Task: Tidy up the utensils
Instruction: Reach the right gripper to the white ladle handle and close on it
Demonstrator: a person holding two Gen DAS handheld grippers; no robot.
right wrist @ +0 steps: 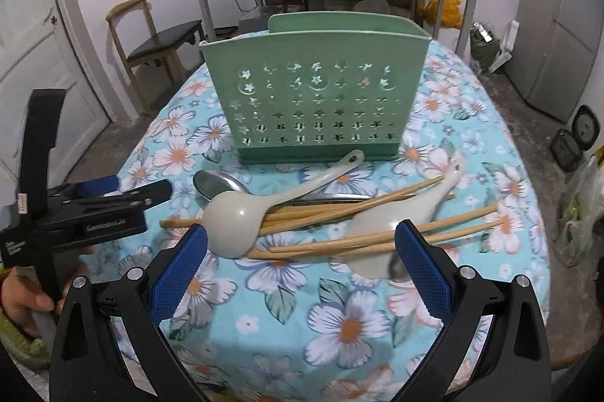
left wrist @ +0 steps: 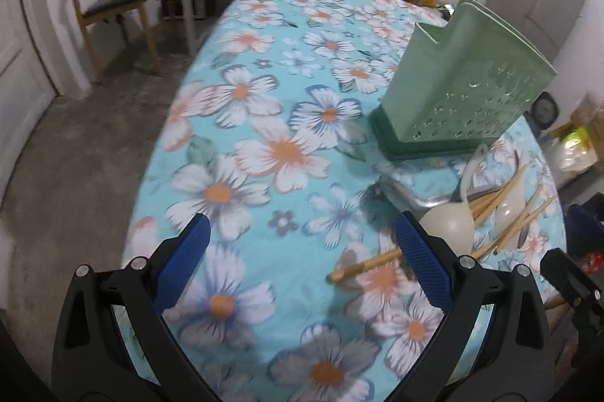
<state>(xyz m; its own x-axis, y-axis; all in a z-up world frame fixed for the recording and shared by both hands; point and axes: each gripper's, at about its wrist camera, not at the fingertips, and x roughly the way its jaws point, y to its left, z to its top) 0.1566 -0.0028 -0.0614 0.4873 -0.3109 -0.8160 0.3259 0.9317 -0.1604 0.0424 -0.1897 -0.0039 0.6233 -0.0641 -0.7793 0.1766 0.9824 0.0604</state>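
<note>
The right gripper point(right wrist: 302, 251) hangs wide apart and empty just short of the heap of bamboo chopsticks point(right wrist: 339, 209) and pale ceramic soup spoons point(right wrist: 234, 221). The left gripper point(left wrist: 302, 251) is likewise spread, holding nothing. Best take one spoon by its handle, then lift clear toward the green perforated plastic utensil holder point(right wrist: 317, 92) behind; its compartments probably open upward.

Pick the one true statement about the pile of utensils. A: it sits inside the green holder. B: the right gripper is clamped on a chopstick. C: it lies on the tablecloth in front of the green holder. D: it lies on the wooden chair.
C: the spoons and chopsticks lie loose on the tablecloth before the green holder; the right gripper is open.
</note>
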